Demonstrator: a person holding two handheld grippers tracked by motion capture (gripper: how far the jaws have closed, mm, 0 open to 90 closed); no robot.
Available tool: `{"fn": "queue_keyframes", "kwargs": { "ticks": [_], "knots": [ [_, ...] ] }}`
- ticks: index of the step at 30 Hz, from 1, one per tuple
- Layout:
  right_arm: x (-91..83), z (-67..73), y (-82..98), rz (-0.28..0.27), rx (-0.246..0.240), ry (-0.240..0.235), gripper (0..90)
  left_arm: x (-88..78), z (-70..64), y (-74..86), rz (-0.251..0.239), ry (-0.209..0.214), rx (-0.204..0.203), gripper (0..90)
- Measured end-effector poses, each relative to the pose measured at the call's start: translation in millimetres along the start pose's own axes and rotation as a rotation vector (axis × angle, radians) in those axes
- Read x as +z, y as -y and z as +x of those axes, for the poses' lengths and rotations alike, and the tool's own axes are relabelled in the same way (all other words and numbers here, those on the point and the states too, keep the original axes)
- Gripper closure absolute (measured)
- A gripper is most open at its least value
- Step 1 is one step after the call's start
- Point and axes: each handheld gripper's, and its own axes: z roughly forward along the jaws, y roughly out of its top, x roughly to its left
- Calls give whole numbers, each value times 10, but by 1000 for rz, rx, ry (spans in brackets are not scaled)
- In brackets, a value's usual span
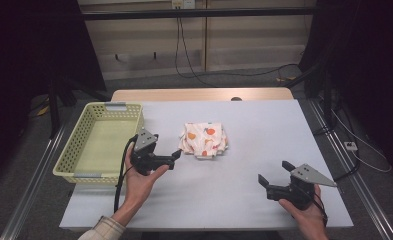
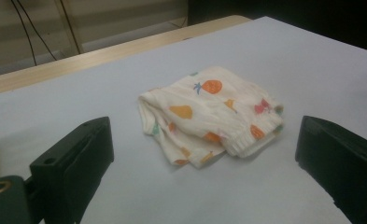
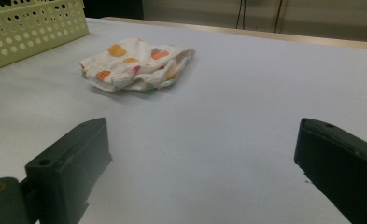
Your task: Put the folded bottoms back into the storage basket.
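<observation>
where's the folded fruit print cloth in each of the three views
High view: the folded cloth lies mid-table, just right of the left tongs.
Left gripper view: centre, ahead between the open jaws.
Right gripper view: upper left, far ahead on the table.
Shared landmark: the yellow basket, left of the cloth in the high view and at the top left corner of the right gripper view.

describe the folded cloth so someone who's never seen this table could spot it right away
On the pale grey table, look right of the yellow-green basket, near the middle. The cloth lies there in a small folded bundle, just ahead of the open left gripper. It is the one soft thing: cream fabric printed with orange, yellow and red fruit shapes.
</observation>
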Motion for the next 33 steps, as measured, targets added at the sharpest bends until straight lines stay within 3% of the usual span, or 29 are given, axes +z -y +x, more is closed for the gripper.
{"fn": "queue_keyframes", "kwargs": {
  "ticks": [11,21,26,28,33],
  "knots": [
    [10,16,-9,2,-4,-6,31,67,22,-91,-3,9,-2,46],
    [11,33,-12,5,-8,-14,32,184,54,-207,3,12,-28,45],
    [11,28,-12,4,-5,-14,32,206,30,-244,3,14,-19,45],
    [9,29,-12,5,-6,-15,32,233,28,-257,-20,6,-4,53],
    [12,32,-12,6,-8,-17,32,329,48,-273,-2,-4,-10,49]
  ]
}}
